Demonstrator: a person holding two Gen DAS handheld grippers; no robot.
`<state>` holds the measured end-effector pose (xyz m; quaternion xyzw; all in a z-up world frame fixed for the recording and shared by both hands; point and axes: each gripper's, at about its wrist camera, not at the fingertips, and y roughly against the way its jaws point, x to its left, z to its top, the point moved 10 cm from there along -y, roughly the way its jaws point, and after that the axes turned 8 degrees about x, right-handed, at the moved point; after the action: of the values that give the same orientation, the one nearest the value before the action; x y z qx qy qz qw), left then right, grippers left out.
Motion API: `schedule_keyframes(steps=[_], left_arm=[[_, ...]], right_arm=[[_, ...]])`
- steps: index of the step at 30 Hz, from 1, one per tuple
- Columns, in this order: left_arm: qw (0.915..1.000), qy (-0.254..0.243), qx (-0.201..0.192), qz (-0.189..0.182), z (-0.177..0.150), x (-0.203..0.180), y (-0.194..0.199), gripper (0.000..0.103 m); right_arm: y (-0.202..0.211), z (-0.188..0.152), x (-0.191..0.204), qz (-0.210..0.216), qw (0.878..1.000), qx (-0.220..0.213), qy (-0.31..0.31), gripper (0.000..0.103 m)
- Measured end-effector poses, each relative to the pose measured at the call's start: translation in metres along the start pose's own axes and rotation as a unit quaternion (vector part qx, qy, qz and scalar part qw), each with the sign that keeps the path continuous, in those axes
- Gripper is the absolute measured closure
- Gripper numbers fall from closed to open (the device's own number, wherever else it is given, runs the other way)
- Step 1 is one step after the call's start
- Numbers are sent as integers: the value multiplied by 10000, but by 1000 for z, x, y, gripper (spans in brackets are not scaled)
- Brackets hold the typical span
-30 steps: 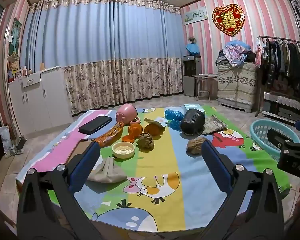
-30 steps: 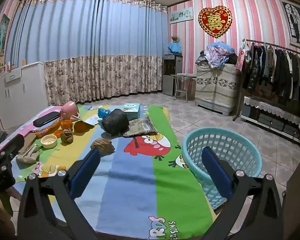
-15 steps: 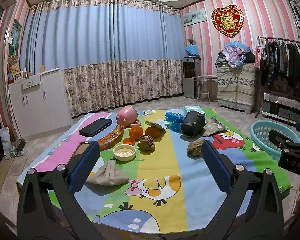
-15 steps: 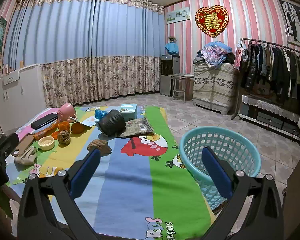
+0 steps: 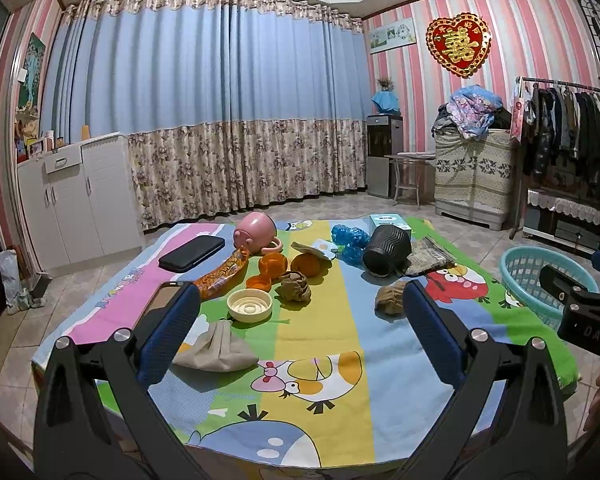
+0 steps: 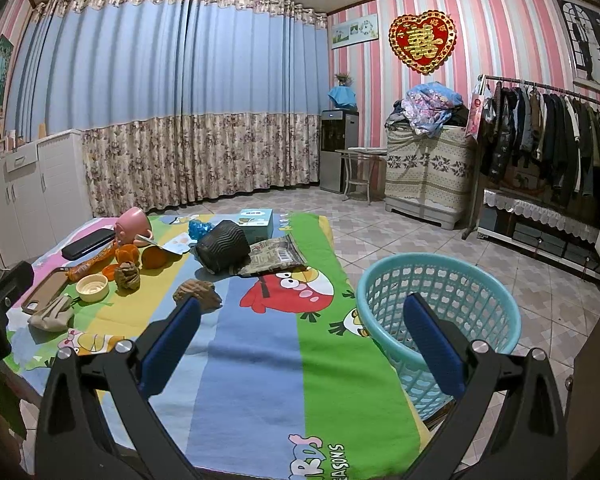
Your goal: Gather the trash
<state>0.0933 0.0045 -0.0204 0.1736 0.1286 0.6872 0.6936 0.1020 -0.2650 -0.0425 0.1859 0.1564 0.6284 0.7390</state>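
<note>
A cartoon-printed cloth (image 5: 312,332) covers a low table strewn with litter. Two crumpled brown paper wads (image 5: 296,286) (image 5: 390,298) lie mid-table, beside orange peel (image 5: 274,266), an orange snack wrapper (image 5: 224,272), a cream lid (image 5: 249,305), a crumpled blue bag (image 5: 350,238) and a flat foil packet (image 6: 274,256). A teal basket (image 6: 436,308) stands on the floor at the table's right. My left gripper (image 5: 300,318) hangs open over the near edge, holding nothing. My right gripper (image 6: 300,326) is open too, between the table's right side and the basket.
A pink mug (image 5: 254,232), black case (image 5: 192,253), phone (image 5: 160,304), beige pouch (image 5: 216,350), dark ribbed pot (image 5: 386,250) and tissue box (image 5: 388,222) also lie on the table. White cabinets (image 5: 72,196) stand left; a clothes rack (image 6: 548,136) stands right.
Both grippers have drawn back a little from the table, so the objects look slightly farther away. Nothing on the table has moved.
</note>
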Motion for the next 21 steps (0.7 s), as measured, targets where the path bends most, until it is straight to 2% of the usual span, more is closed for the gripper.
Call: schedule_keyframes(steps=[21], left_arm=[[10000,8,-11,0,2,3,0,5]], right_arm=[[-1,-1,0,-1,10000,-7,-8,4]])
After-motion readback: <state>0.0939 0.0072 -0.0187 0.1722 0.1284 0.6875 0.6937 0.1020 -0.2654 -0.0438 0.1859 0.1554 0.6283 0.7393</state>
